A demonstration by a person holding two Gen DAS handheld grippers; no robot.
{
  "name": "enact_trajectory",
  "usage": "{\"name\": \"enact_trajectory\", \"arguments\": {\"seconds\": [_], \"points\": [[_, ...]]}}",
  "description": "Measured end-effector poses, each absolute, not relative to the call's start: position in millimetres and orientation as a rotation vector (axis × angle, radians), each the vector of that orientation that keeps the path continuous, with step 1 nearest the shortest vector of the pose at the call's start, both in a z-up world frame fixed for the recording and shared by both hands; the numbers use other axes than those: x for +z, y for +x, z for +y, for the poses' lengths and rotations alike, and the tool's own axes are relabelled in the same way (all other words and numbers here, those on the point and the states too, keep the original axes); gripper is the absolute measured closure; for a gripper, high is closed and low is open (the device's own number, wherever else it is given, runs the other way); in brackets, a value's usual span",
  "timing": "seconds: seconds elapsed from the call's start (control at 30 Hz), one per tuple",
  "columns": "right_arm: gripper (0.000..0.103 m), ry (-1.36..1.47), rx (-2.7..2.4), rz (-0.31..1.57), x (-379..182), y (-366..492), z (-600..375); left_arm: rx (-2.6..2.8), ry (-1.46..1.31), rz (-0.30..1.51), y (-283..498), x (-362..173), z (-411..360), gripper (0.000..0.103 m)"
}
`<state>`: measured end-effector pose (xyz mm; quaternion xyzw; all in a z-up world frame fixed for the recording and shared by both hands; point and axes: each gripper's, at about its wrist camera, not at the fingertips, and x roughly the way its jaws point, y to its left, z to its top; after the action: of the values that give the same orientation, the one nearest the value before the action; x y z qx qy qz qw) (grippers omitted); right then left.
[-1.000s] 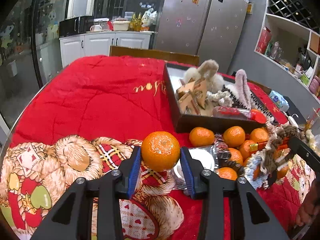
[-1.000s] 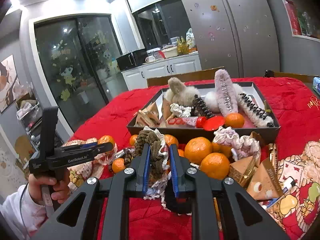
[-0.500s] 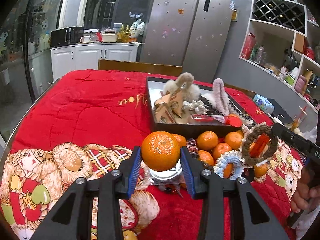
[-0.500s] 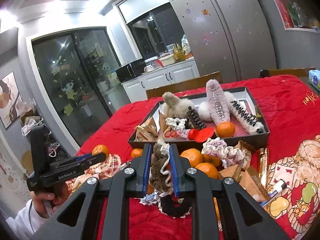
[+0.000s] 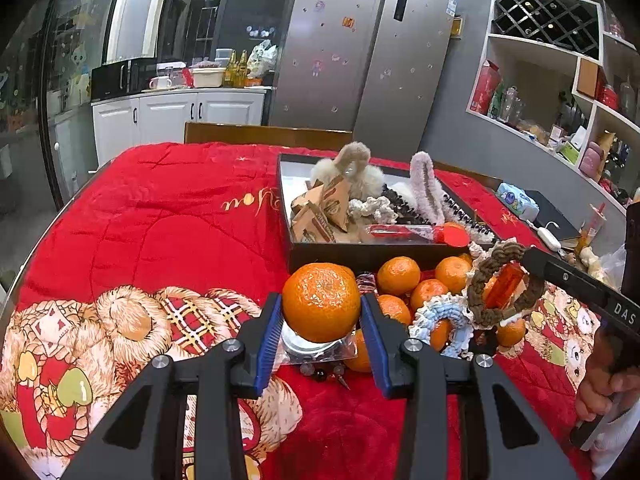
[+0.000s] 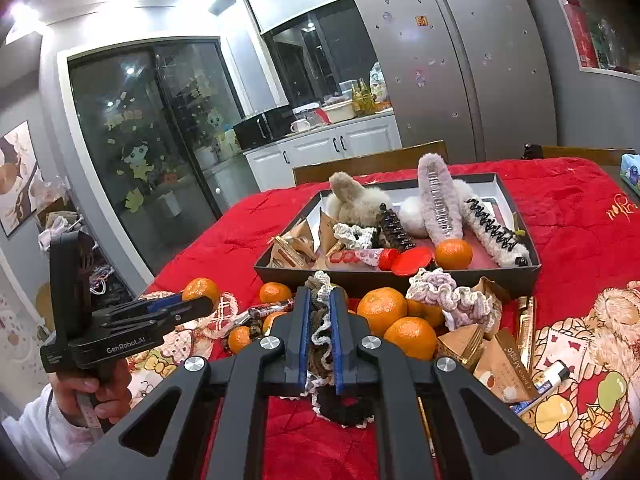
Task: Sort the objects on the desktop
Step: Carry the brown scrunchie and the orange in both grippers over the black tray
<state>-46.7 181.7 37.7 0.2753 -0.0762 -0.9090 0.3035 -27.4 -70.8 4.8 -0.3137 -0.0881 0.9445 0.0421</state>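
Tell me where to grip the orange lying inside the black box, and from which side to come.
Grip the orange across its round middle, coming from above. The box wall blocks the near side, the red lid sits close on its left and the white claw clip on its right. Top is free.

Both tools are matte black plastic with angular, triangular cut-outs in their arms. The left gripper (image 5: 321,334) wears ribbed blue pads and silver round screw heads at its joints. The right gripper (image 6: 319,342) matches, blue pads too. White "GenRobot.AI" lettering runs along one body, at nine o'clock. A white sleeve (image 6: 30,436) shows.
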Motion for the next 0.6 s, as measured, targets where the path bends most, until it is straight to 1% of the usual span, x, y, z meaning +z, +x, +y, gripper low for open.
{"name": "enact_trajectory", "arguments": {"seconds": [0.6], "points": [[0.093,0.686,-2.421,-0.304,54,-44,201,2.860,-0.903,-0.215,-16,14,-55,0.063]]}}
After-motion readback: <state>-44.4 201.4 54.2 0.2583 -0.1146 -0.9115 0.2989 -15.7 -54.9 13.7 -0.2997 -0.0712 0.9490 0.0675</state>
